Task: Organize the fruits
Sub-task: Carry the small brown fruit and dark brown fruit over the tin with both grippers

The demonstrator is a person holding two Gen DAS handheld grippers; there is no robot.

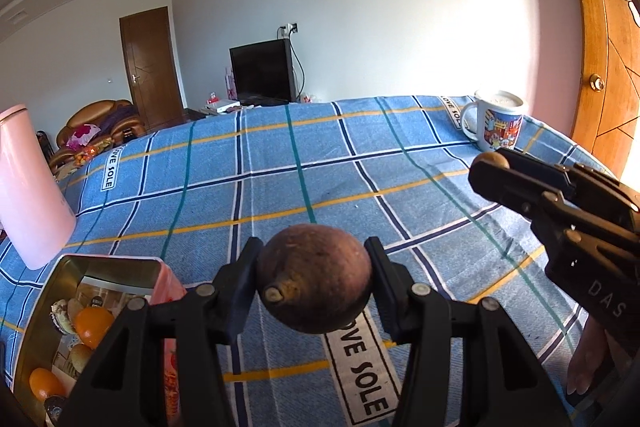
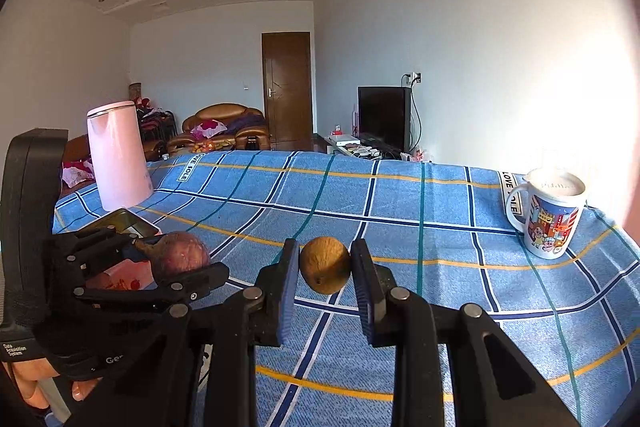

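- Left wrist view: the left gripper [image 1: 314,281] is clamped on a round, dark reddish-brown fruit with a stubby stem [image 1: 314,279], one black pad pressing each side, and carries it above the blue plaid tablecloth [image 1: 280,167].
- At the lower left an open rectangular metal tin with a pink outer wall [image 1: 60,267] stands on the cloth; inside lie two orange citrus fruits [image 1: 94,325] and a few paler, brownish ones that are hard to tell apart.
- A tall pale-pink plastic kettle [image 1: 28,183] stands just behind the tin at the left edge.
- On the right the right gripper [image 1: 490,167] reaches in, its tip closed around a small tan-brown fruit [image 1: 494,159]; fingers of the person's hand [image 1: 584,371] show beneath it.
- A white ceramic mug with a colourful cartoon print [image 1: 498,125] stands at the cloth's far right corner.
- Right wrist view: the right gripper [image 2: 325,267] pinches the small tan-brown fruit [image 2: 325,265] between its blue-faced pads, narrowly set, clear above the cloth [image 2: 400,207].
- To the left the left gripper [image 2: 176,261] holds the reddish-brown fruit [image 2: 182,259] over the near end of the tin [image 2: 132,223], whose pink wall shows below it.
- The pink kettle [image 2: 118,155] stands behind the tin, and the mug [image 2: 550,215] stands well apart at the right.
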